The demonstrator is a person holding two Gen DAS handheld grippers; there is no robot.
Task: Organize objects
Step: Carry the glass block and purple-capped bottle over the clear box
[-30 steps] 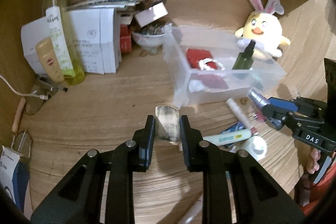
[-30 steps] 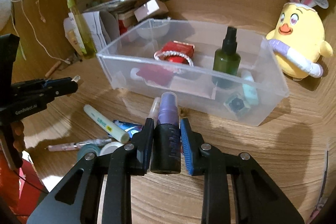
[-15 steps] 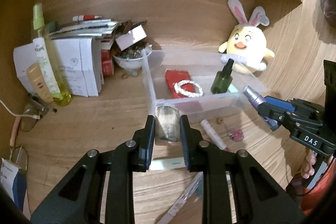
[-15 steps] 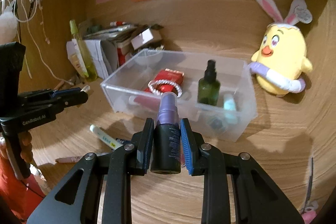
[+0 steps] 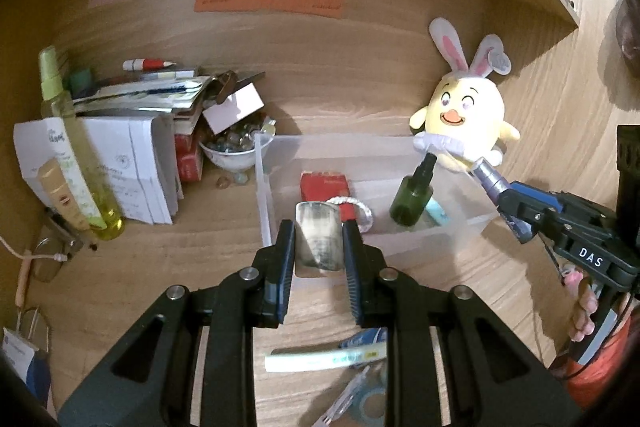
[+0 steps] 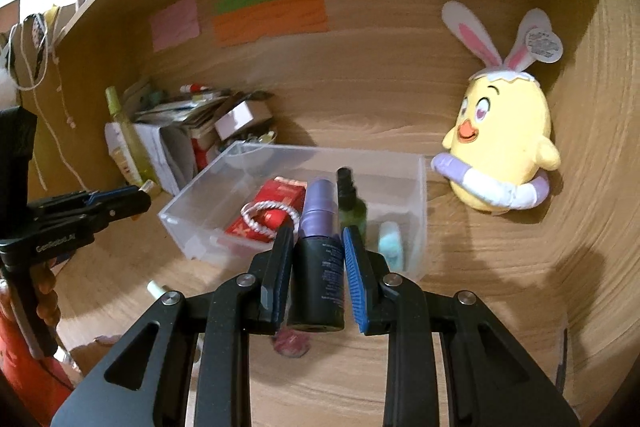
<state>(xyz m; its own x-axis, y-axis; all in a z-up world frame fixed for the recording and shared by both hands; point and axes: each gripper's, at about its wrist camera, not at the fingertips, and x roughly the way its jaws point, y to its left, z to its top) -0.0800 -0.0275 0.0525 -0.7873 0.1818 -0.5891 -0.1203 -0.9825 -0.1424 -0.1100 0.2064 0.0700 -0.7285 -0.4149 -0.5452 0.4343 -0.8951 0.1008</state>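
My left gripper (image 5: 319,249) is shut on a small silvery clear jar (image 5: 319,241), held above the desk in front of the clear plastic bin (image 5: 266,203). My right gripper (image 6: 319,255) is shut on a black spray bottle with a purple cap (image 6: 319,247), raised near the bin (image 6: 420,219); this gripper and the bottle's purple tip (image 5: 490,179) also show in the left wrist view by the bin's right end. Inside the bin lie a red box (image 6: 272,211), a white bead bracelet (image 6: 264,217), a green spray bottle (image 5: 412,203) and a pale blue tube (image 6: 390,243).
A yellow bunny plush (image 6: 500,151) sits right of the bin. Books, papers, a bowl of beads (image 5: 232,151) and a tall yellow-green bottle (image 5: 76,155) crowd the back left. A white-green tube (image 5: 324,359), pens and tape lie on the desk below my left gripper. Coloured notes hang on the back wall.
Both grippers have risen with their loads and now look more level at the bin and back wall. The loose tubes and pens have slid toward the lower edge of both views.
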